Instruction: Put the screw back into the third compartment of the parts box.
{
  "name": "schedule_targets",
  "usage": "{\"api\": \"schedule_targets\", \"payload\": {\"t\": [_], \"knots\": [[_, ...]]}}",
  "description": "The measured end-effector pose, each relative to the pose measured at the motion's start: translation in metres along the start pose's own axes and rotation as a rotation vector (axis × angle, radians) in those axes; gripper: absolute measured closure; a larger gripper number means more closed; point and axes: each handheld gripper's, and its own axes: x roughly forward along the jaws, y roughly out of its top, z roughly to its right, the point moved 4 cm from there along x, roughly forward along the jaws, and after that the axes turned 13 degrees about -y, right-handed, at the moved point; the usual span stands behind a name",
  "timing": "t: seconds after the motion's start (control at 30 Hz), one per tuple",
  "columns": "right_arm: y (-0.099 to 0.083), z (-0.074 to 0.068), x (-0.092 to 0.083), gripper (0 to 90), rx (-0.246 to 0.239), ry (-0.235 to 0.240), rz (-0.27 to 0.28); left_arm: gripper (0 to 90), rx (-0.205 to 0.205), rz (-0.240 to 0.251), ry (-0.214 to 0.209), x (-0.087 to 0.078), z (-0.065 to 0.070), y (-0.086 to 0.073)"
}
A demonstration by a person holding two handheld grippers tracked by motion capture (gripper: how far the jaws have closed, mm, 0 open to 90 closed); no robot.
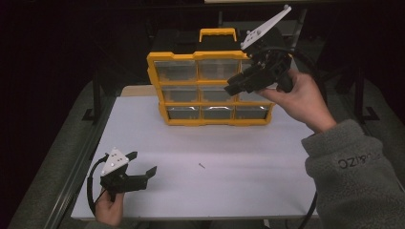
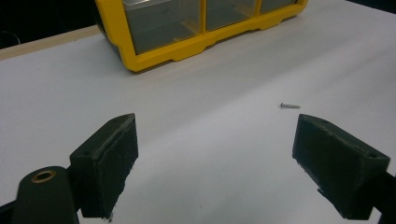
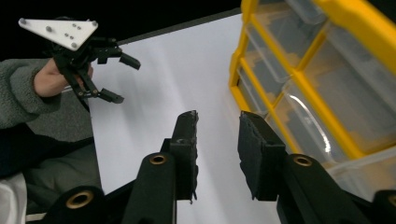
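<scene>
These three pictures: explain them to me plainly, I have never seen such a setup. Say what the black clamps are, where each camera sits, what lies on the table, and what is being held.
No robot is here: a person holds a two-jaw tool in each hand. The high view looks down on a white table from above the person's side. The left gripper rests low near the table's front corner, jaws wide apart and holding nothing. The right gripper is raised in front of a yellow drawer organizer with clear drawers; its jaws stand a little apart, also holding nothing.

The other two pictures come from cameras riding on the grippers, looking along their own black jaws. In the left gripper view a small screw lies loose on the table ahead, with the organizer beyond. The right gripper view shows the drawers close by and the other hand's gripper farther off.
</scene>
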Motion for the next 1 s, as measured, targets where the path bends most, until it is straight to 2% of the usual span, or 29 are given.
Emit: {"api": "schedule_targets", "payload": {"t": [0.53,0.87,1.0], "knots": [[-0.038,-0.034,0.042,58.8,-0.002,0.044,-0.012,13.8,0.001,0.013,0.001,0.001,0.0,0.001],[-0.064,-0.051,0.077,55.1,0.015,0.069,-0.038,13.8,0.001,0.013,0.002,0.001,0.0,0.0],[-0.074,-0.056,0.092,53.8,-0.017,0.066,-0.045,13.8,-0.001,0.011,-0.001,0.002,0.0,0.0]]}}
